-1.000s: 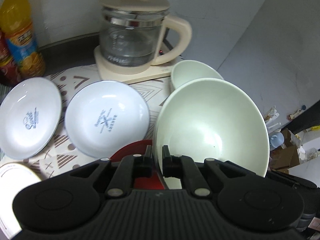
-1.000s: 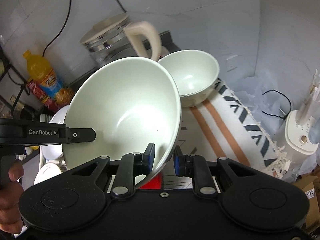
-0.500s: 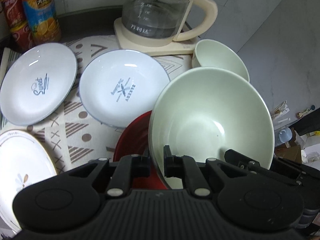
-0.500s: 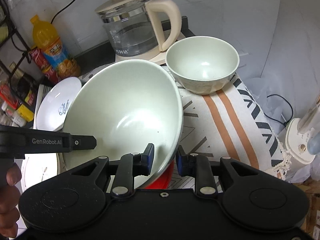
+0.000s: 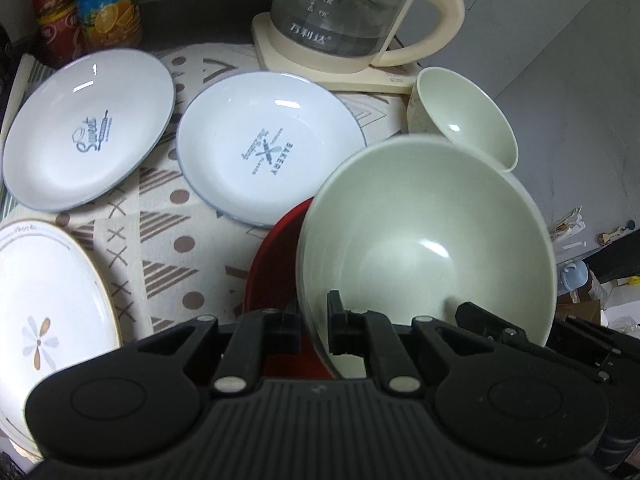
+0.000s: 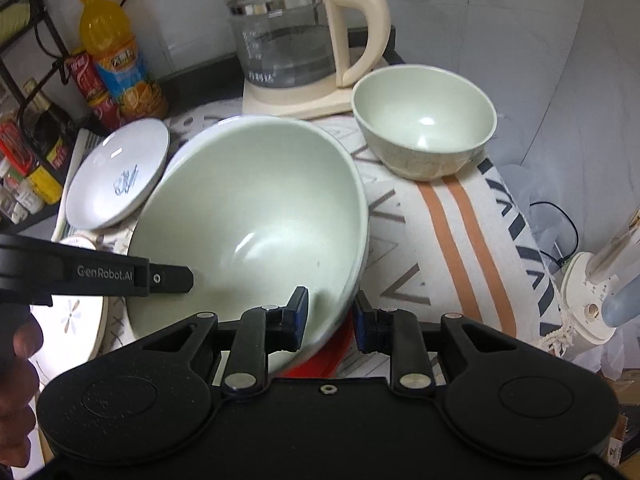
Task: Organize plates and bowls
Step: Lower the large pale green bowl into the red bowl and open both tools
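Observation:
A large pale green bowl (image 5: 424, 240) is held tilted over a red bowl (image 5: 276, 256). My left gripper (image 5: 313, 326) is shut on its near left rim. My right gripper (image 6: 330, 318) is shut on its near right rim, and the bowl also shows in the right wrist view (image 6: 252, 220). A smaller pale green bowl (image 6: 424, 124) stands at the back right. Two white plates with blue print (image 5: 88, 128) (image 5: 268, 148) lie on the cloth. A flower-pattern plate (image 5: 44, 300) lies at the near left.
A glass kettle with a cream handle (image 6: 296, 40) stands on its base at the back. An orange juice bottle (image 6: 112, 52) and red cans (image 5: 56, 12) stand at the back left. The table's right edge drops off beside a white appliance (image 6: 592, 292).
Both grippers have lowered the large green bowl towards the red bowl and tipped forward, so more of the plates and table shows. Both still grip the rim.

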The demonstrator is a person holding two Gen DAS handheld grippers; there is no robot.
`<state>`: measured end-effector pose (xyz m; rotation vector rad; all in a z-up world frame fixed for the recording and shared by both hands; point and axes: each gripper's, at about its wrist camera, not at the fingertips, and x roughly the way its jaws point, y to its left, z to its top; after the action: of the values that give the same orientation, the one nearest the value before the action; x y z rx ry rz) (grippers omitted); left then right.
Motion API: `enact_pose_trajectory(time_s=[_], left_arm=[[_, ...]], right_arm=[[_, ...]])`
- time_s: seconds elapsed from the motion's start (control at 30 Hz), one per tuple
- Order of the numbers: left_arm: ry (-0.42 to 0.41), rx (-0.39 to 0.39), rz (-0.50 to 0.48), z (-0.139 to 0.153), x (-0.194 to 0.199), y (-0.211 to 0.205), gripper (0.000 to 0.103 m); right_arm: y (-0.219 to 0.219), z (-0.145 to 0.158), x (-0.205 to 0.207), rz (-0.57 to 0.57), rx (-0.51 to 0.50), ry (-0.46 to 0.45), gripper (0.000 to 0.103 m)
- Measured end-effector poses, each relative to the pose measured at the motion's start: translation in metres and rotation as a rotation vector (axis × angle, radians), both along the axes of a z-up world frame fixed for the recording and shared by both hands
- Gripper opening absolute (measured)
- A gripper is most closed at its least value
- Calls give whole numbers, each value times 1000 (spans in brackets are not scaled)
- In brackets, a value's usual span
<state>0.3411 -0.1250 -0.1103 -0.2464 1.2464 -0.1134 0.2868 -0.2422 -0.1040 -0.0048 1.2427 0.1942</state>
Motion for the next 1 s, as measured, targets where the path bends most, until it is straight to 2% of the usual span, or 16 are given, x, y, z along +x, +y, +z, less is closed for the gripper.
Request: enact_pose_trajectory(time_s=[0.23, 0.43, 0.5, 0.57, 0.6, 0.9, 0.97, 1.0], left_arm=[[23, -4, 10, -11, -1, 5, 9], [35, 34, 0, -13, 0, 7, 9], [15, 53, -11, -11, 1, 7, 9], [19, 52, -16, -13, 4, 8, 9], [20, 49, -16, -13, 5, 9, 9], [16, 75, -61, 4, 13, 9, 13], [-2, 80, -72, 10, 12, 8, 17], [-15, 91, -72, 14, 12, 8, 25]], right_arm=[[9, -3, 0, 33, -30, -21, 30], [10, -1, -3, 30, -51, -31, 31], [6, -1, -2, 13, -44, -31, 28], [5, -2, -2, 13, -34, -32, 8], [6, -3, -2, 17, -37, -30, 6], [-2, 0, 3, -45, 3, -35, 8], [-6, 3, 5, -62, 18, -43, 8], [-7, 4, 6, -70, 26, -48, 8]])
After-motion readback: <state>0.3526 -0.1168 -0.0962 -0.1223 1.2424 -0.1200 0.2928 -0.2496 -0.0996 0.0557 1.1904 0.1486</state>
